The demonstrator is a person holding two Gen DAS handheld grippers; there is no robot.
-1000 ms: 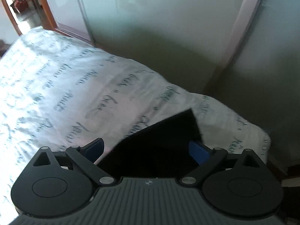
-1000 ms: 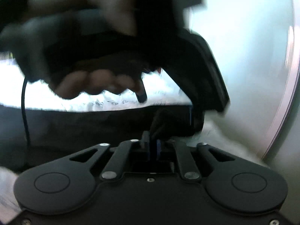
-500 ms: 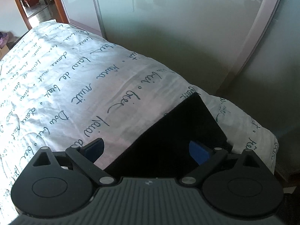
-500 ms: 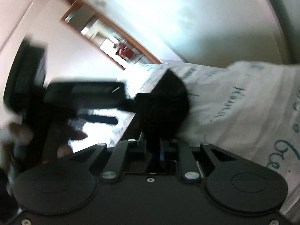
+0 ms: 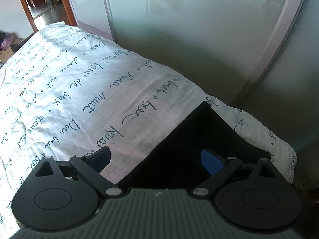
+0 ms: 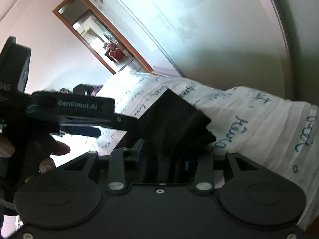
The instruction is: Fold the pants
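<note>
The left gripper [image 5: 155,159] hangs low over the bed, its two blue-padded fingers [image 5: 211,161] spread wide with nothing between them touching either pad; one pad sits over the white cover, the other over the dark cloth. Its grey ribbed body and black round hubs fill the bottom of the left wrist view. In the right wrist view the same tool shows side-on at the left, level, gripped by a hand [image 6: 49,153] whose fingertips curl under the handle.

The right gripper [image 6: 163,159] is rolled hard to one side, so the room tilts in its view. Its blue pads stand a little apart with dark cloth bunched in the gap; whether they are biting that cloth or merely framing it cannot be told from here.

The pants [image 5: 199,145] are black, matte and soft, folded into a flat packet with a sharp squared corner pointing away from the left gripper. In the right wrist view the stacked layers [image 6: 179,123] show as ridges along the near side. They lie close to the corner of the bed, beside its edge nearest the wardrobe.

The bedcover [image 5: 79,83] is white, crinkled cotton printed with looping dark script. Behind it stand smooth, pale sliding wardrobe doors [image 5: 189,29], and a wood-framed doorway [image 5: 39,4]
</note>
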